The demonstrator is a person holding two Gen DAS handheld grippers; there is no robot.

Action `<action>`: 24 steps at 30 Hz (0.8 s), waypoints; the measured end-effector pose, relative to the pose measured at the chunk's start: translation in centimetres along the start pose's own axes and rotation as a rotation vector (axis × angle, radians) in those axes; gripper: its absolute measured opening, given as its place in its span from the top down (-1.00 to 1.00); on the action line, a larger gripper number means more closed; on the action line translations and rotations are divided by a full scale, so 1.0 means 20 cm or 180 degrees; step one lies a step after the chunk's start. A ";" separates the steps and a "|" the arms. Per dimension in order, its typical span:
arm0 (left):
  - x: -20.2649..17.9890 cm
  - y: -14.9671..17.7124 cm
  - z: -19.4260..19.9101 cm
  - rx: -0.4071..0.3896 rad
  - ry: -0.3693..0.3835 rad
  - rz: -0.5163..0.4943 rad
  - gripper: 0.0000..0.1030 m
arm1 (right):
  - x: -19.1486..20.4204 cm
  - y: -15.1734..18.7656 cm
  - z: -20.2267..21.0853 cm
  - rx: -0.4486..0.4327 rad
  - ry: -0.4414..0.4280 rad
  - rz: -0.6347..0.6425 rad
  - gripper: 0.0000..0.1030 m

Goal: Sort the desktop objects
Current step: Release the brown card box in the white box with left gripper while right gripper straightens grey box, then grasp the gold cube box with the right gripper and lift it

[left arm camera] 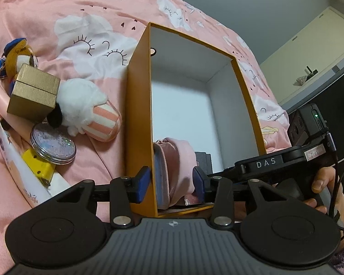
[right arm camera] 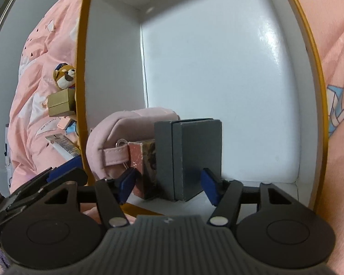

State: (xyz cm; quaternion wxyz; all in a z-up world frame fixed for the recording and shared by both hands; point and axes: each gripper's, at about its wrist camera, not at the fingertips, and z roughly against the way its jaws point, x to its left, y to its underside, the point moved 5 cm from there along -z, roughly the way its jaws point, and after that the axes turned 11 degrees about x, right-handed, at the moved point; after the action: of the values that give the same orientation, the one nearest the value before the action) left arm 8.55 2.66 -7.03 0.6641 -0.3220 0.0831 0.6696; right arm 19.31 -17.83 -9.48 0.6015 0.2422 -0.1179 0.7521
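Left wrist view: the left tongs [left arm camera: 170, 183] straddled the near left wall of the orange box [left arm camera: 138, 114], one pad outside and one inside; whether the pads pressed the wall or the pink pouch [left arm camera: 178, 169] could not be determined. The pouch sat inside the box. Unsorted items remained on the bed cover [left arm camera: 103, 6] to the left: a gold box [left arm camera: 34, 91], a white plush [left arm camera: 84, 105], a round tin [left arm camera: 54, 145], a fox plush [left arm camera: 19, 56] and a yellow item [left arm camera: 39, 163]. The surface was a pink quilted bed, not a bench; a grey wall and pale cabinet stood behind.

Right wrist view: the right tongs [right arm camera: 169, 184] stood open around the grey box [right arm camera: 195, 158], pads clear of its sides. The grey box stood upright on the box floor, touching a small printed carton [right arm camera: 143, 162] beside the pouch. Judged progress: three items boxed, roughly five remaining.
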 end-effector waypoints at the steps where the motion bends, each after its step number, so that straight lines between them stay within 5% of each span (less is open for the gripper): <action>1: 0.00 0.00 0.00 -0.0006 -0.0021 -0.0009 0.10 | 0.00 0.00 0.00 -0.0012 0.0016 0.0026 -0.26; 11: -0.11 0.02 0.18 -0.0429 -0.0498 -0.0352 0.10 | 0.08 0.11 0.11 -0.0364 0.0200 0.0560 -0.28; 24: 0.11 0.04 0.46 -0.0737 -0.1151 -0.0036 0.10 | 0.43 0.19 0.30 -0.1765 0.0666 0.1935 -0.40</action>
State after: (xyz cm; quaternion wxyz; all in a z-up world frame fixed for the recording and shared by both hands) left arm 5.03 9.47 -1.32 0.6305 -0.2712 -0.1168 0.7178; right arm 15.52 -14.26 0.47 0.4034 -0.0522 -0.3201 0.8556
